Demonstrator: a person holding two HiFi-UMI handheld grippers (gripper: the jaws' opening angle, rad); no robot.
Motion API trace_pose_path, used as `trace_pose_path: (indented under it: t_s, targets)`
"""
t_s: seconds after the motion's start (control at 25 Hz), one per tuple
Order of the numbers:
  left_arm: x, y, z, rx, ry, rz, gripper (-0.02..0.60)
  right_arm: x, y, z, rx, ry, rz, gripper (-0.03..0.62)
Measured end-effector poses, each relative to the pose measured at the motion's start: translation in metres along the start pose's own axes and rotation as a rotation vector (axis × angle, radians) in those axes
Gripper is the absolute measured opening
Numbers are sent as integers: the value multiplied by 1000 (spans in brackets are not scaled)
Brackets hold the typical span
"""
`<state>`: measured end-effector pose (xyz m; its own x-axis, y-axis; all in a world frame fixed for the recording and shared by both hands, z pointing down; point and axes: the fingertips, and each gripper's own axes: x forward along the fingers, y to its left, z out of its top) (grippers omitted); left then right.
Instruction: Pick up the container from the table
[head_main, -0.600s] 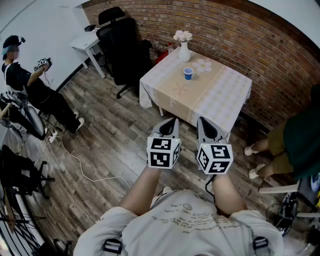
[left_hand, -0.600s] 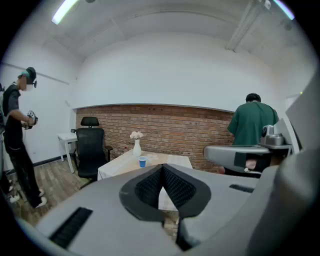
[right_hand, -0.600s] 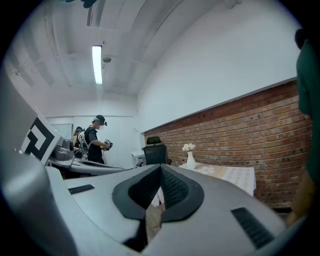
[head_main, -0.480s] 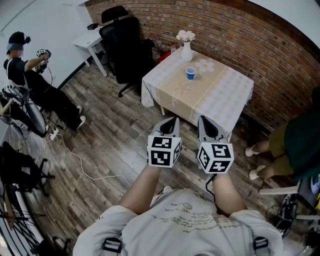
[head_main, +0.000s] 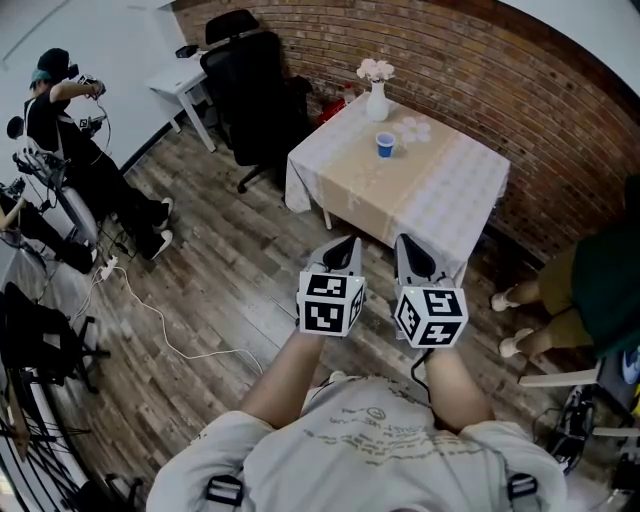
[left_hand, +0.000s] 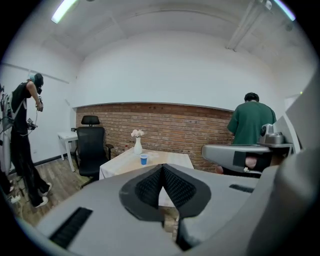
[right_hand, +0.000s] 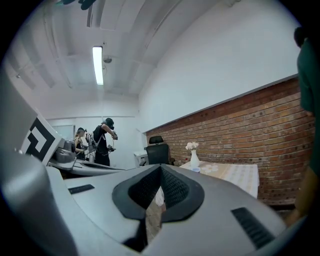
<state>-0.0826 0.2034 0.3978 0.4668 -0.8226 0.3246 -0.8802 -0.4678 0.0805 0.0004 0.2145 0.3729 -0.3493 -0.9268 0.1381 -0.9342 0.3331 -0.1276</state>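
Observation:
A small blue cup stands on a square table under a pale cloth, far ahead of me; it also shows as the blue cup in the left gripper view and, tiny, as the cup in the right gripper view. My left gripper and right gripper are held side by side in front of my chest, well short of the table. Both have their jaws shut with nothing between them.
A white vase with flowers stands at the table's far corner by the brick wall. A black office chair and a white desk are left of the table. One person stands far left, another person in green at right. A white cable crosses the wooden floor.
The table and room have slid slightly right in the head view. The person at far left has raised their arms and shifted. Both grippers keep their place before my chest.

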Motion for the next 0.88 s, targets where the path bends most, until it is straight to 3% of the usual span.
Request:
trace_pose_path:
  t_s: [0.88]
  targets:
    - [-7,75,-23,-12,20,-39,2,50,48,-27,-28,28,-64,-8]
